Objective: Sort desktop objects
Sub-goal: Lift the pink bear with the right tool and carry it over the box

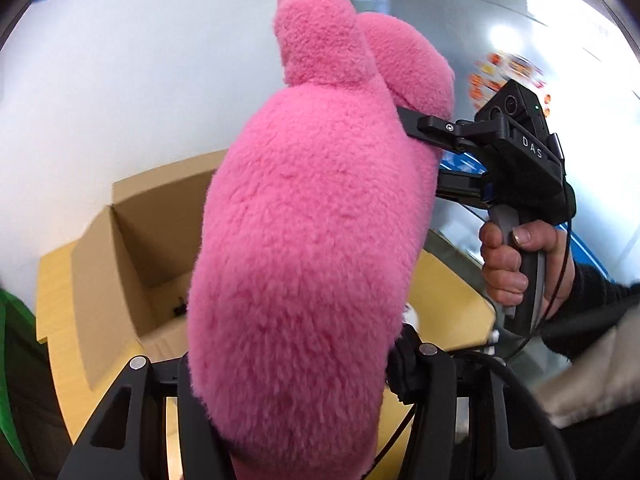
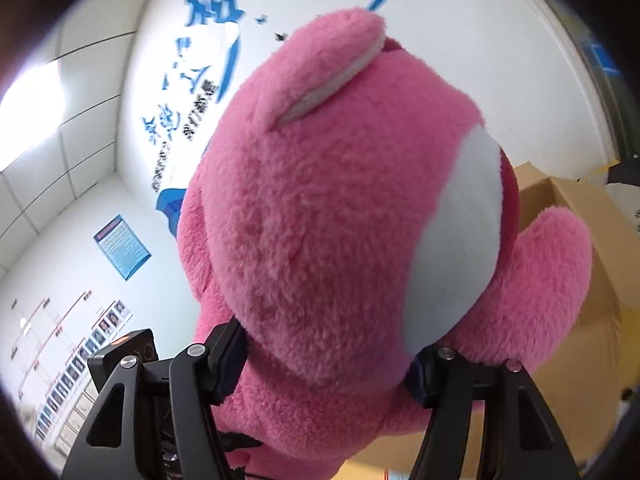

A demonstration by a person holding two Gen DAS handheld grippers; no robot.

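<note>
A big pink plush bear [image 1: 312, 220] fills both views and is held up in the air by both grippers. My left gripper [image 1: 288, 376] is shut on the bear's lower body; its fingertips are buried in the fur. My right gripper [image 2: 324, 364] is shut on the bear's head [image 2: 340, 208], just below its white muzzle [image 2: 460, 240] and an ear [image 2: 336, 68]. The right gripper also shows in the left wrist view [image 1: 428, 156], clamped on the bear from the right. An open cardboard box [image 1: 152, 240] stands below and left of the bear.
The box sits on a light wooden table [image 1: 452, 300]; something small and dark [image 1: 179, 307] lies inside it. The box shows again at the right of the right wrist view [image 2: 576, 216]. White walls with blue lettering [image 2: 216, 12] and posters [image 2: 122, 246] are behind.
</note>
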